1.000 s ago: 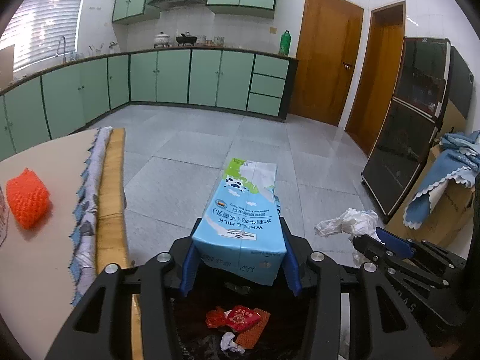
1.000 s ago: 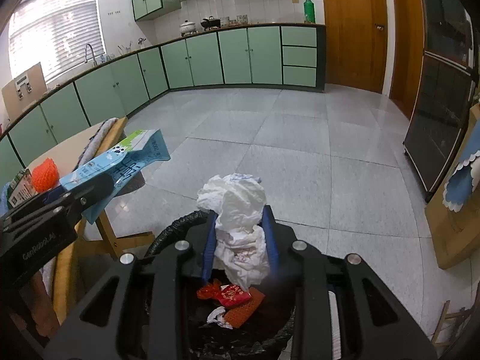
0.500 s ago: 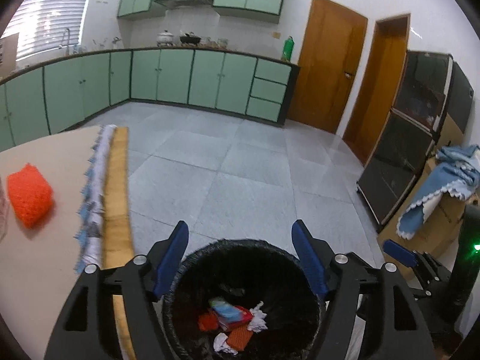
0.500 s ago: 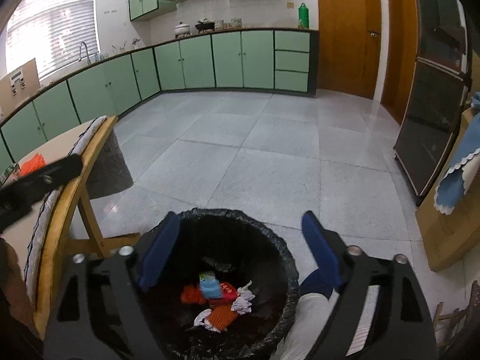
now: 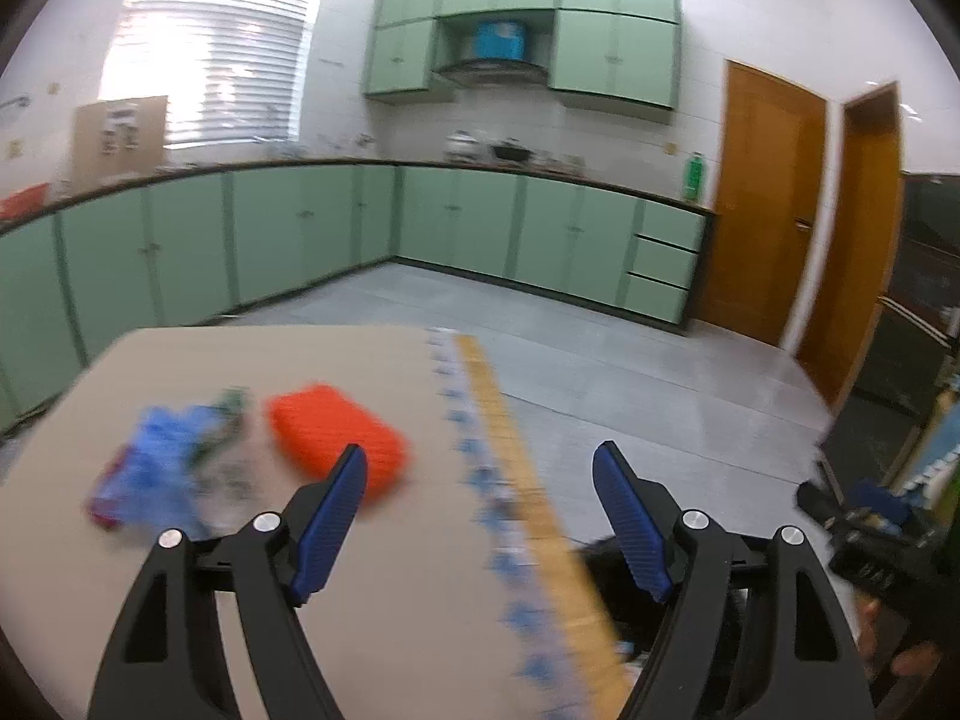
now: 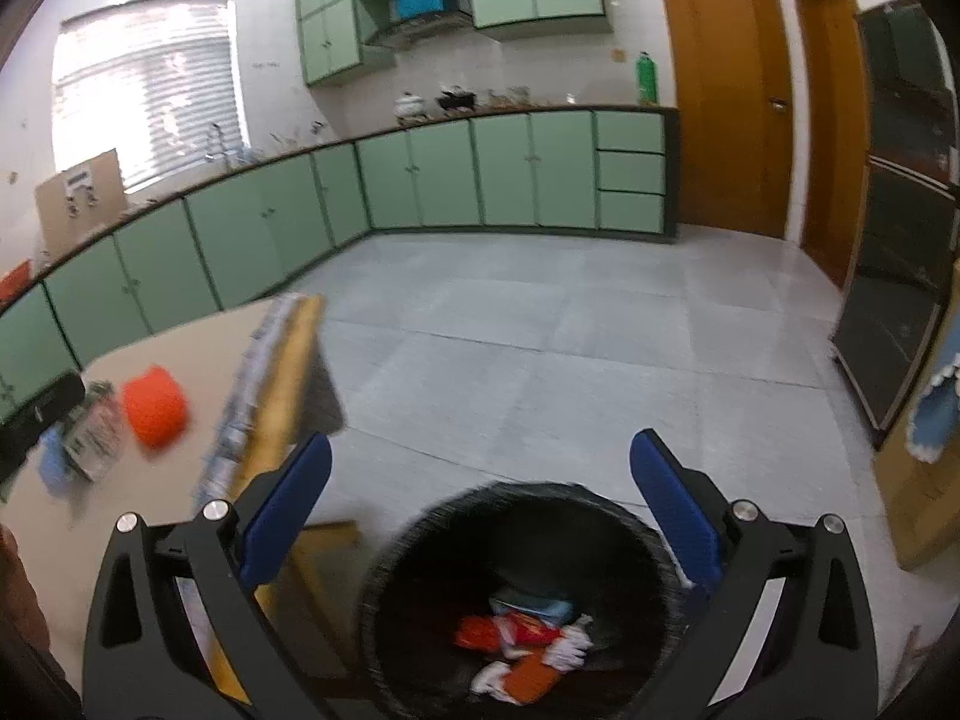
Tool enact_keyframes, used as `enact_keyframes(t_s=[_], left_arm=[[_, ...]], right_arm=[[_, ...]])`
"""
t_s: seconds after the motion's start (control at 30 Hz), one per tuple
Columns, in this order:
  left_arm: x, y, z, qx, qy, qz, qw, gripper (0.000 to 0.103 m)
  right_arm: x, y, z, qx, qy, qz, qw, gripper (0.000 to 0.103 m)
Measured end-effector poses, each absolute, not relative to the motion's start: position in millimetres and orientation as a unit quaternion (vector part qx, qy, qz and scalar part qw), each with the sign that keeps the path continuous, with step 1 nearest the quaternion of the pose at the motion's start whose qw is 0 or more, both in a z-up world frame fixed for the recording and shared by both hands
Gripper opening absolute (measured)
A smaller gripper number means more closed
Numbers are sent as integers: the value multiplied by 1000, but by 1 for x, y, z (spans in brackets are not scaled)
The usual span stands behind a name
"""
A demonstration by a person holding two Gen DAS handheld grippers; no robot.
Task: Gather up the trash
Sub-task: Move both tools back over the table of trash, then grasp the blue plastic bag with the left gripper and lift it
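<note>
My left gripper (image 5: 480, 461) hangs over the table's (image 5: 384, 612) right edge, jaws opening with nothing between them. Ahead of it on the table lie an orange foam net (image 5: 336, 441) and a blurred blue crumpled wrapper (image 5: 159, 468). My right gripper (image 6: 481, 447) is above the black-lined trash bin (image 6: 414, 546), jaws opening and empty. Inside the bin lie a blue milk carton (image 6: 528, 607), red wrappers (image 6: 528, 633) and white tissue (image 6: 567, 648). The right wrist view also shows the orange net (image 6: 153, 405) and the left gripper's dark body (image 6: 36, 405) at the left edge.
A wooden strip (image 5: 516, 468) and a patterned cloth edge run along the table's side nearest the bin (image 5: 612, 564). Green cabinets (image 6: 420, 180) line the far walls, with wooden doors (image 6: 726, 96) and a dark cabinet (image 6: 900, 276) to the right. Grey tiled floor (image 6: 570, 360) lies between.
Both grippers opened: the milk carton left the left one and the tissue left the right one, and both now lie in the bin. The left gripper swung left toward the table.
</note>
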State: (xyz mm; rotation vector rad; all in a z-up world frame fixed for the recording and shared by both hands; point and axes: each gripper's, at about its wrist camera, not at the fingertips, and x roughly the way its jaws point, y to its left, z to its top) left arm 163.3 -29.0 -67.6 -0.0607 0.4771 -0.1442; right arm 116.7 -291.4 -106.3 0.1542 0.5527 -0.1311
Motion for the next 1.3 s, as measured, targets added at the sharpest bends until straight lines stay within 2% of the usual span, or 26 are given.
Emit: enact_keyframes(t_s=[0.4, 0.7, 1.3], left_arm=[[151, 95, -69, -33, 221, 55, 973, 76], [159, 124, -86, -47, 242, 71, 967, 76], [217, 153, -121, -87, 300, 65, 948, 73]], right_arm=[[158, -170, -83, 44, 249, 37, 967, 97], [182, -116, -85, 34, 255, 67, 964, 97], [201, -85, -100, 9, 270, 86, 959, 97]])
